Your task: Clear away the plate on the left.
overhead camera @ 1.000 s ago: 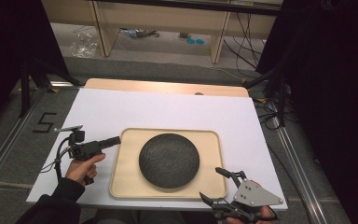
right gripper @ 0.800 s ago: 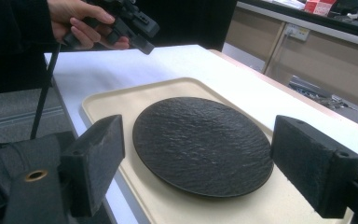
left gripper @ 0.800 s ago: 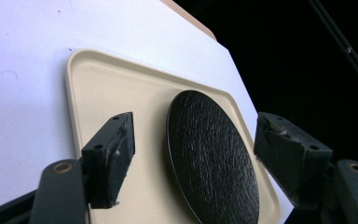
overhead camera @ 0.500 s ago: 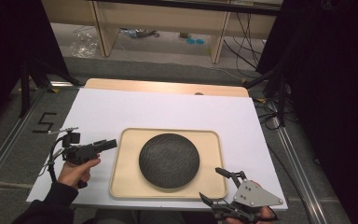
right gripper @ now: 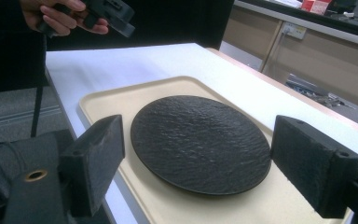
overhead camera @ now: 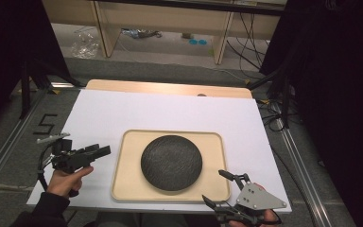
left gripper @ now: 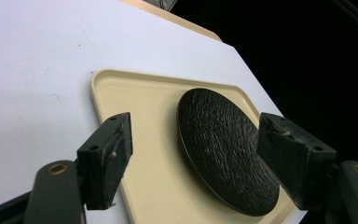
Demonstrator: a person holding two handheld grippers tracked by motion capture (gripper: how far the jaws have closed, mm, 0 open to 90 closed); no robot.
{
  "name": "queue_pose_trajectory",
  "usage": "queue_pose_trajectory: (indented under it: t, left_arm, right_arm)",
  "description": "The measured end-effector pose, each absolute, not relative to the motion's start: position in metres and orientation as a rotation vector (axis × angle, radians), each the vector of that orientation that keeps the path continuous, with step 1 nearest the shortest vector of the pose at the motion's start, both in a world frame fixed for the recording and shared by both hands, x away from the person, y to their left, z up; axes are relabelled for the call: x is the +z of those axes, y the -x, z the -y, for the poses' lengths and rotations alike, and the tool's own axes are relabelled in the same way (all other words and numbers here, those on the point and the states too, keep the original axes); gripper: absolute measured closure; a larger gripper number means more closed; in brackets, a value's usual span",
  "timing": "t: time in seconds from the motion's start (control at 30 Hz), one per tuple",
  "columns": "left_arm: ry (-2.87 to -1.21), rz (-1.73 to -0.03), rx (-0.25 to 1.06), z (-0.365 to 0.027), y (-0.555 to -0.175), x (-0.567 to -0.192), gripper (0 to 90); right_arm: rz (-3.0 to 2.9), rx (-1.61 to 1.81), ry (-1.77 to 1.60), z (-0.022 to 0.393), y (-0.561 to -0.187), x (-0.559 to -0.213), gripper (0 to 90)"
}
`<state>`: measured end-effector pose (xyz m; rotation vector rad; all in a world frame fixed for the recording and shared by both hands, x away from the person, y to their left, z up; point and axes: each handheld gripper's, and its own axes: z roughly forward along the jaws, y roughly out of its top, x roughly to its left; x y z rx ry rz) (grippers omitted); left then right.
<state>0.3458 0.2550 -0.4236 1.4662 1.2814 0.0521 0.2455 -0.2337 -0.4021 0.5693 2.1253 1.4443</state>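
A round black textured plate lies in the middle of a beige tray on the white table top. My left gripper hovers just left of the tray, pointing right toward it, jaws open and empty. In the left gripper view the gripper frames the plate and the tray from a distance. My right gripper sits at the tray's near right corner, open with nothing held. From the right gripper view its jaws stand wide before the plate; the left gripper shows far off.
The white sheet covers a wooden table whose far edge shows. Metal rails run along both sides on the floor, with a taped "5" at left. Cables lie at right; dark curtains flank the table.
My left gripper has drawn back leftward from the tray's left edge and risen slightly. The right gripper, plate and tray have stayed put.
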Motion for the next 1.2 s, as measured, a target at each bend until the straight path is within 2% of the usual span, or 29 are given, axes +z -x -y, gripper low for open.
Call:
queue_pose_trajectory:
  t: [0.7, 1.2]
  left_arm:
    - [-1.592, -1.147, 0.242, -0.249, -0.308, -0.413, 25.9]
    - [-1.603, -1.077, 0.237, -0.246, -0.29, -0.407, 22.4]
  right_arm:
    - [-2.127, 1.435, -0.569, 0.235, -0.244, -0.401, 18.8]
    - [-2.127, 1.439, -0.568, 0.233, -0.243, -0.403, 18.4]
